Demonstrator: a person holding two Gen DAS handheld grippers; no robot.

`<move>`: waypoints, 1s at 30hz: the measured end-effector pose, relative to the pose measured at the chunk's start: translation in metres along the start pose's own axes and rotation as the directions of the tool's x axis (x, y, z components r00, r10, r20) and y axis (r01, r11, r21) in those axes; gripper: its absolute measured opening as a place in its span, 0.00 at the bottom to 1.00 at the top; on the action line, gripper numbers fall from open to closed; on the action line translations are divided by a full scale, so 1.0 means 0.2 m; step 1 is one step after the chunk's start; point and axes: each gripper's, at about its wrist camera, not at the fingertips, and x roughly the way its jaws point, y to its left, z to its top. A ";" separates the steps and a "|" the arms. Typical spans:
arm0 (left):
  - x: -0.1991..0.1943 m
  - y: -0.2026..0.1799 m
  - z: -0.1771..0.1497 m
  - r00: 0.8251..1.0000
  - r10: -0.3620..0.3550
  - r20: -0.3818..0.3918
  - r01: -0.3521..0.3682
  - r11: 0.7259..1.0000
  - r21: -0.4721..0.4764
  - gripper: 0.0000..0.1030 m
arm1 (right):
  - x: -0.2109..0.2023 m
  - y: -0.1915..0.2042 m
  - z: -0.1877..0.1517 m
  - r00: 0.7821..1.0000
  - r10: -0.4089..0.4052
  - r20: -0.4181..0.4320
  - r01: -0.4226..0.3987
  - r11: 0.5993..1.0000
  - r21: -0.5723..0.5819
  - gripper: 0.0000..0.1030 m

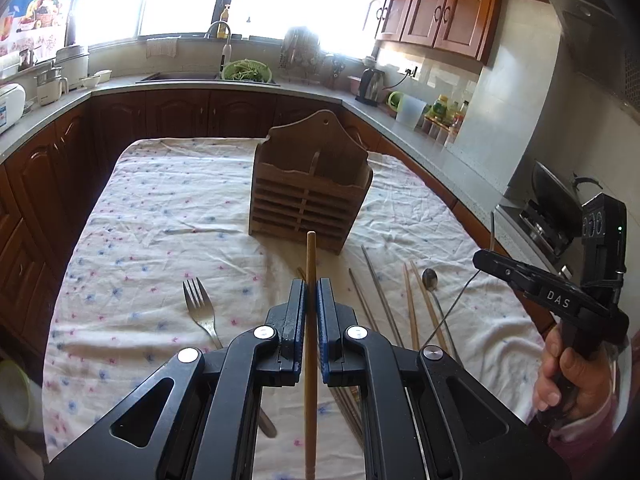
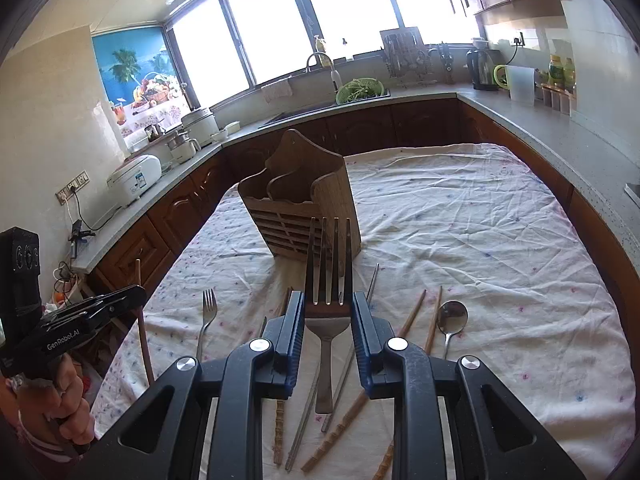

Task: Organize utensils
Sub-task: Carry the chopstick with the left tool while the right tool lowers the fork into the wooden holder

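Two grippers were raised above the cloth-covered table (image 1: 160, 208), both aimed at the wooden utensil holder (image 1: 310, 196), which stood upright on the cloth. The left gripper (image 1: 311, 292) had its jaws pressed together on a single wooden chopstick (image 1: 310, 352) (its tip pointing toward the holder). The right gripper (image 2: 328, 304) pinched a steel fork (image 2: 329, 280) by the neck, tines toward the holder. On the cloth on the near side of the holder lay a second fork (image 2: 206, 320), a spoon (image 2: 451, 322), and several loose chopsticks (image 2: 416, 316), wooden and metal, none touching the holder.
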 end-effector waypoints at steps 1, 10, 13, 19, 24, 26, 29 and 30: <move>-0.02 0.00 0.01 1.000 -0.002 0.011 0.002 1.000 -0.002 0.05 | 0.00 0.01 0.01 1.000 0.002 0.005 -0.002 1.000 -0.001 0.23; -0.07 0.03 0.10 0.997 -0.003 0.079 0.004 1.000 -0.009 0.05 | -0.01 0.01 0.09 0.999 0.029 0.039 -0.029 1.000 0.010 0.23; -0.07 0.04 0.14 0.995 -0.005 0.102 0.006 1.000 -0.008 0.05 | -0.01 0.02 0.13 0.998 0.035 0.054 -0.036 0.999 0.012 0.23; -0.08 0.05 0.29 0.986 -0.006 0.168 0.007 1.000 -0.004 0.05 | 0.02 0.03 0.26 0.994 0.046 0.099 -0.048 0.999 0.017 0.23; -0.09 0.06 0.47 0.971 0.000 0.238 -0.002 1.000 0.008 0.05 | 0.04 0.07 0.41 0.987 0.058 0.149 -0.059 0.998 0.006 0.23; -0.09 0.06 0.55 0.963 0.003 0.269 -0.007 1.000 0.014 0.05 | 0.06 0.07 0.48 0.984 0.060 0.167 -0.061 0.998 0.002 0.23; -0.09 0.07 0.68 0.950 0.003 0.314 -0.010 1.000 0.020 0.05 | 0.09 0.09 0.57 0.979 0.058 0.197 -0.058 0.998 -0.005 0.23; -0.08 0.07 0.73 0.946 -0.002 0.324 -0.004 1.000 0.019 0.05 | 0.11 0.09 0.61 0.977 0.057 0.206 -0.057 0.998 -0.006 0.23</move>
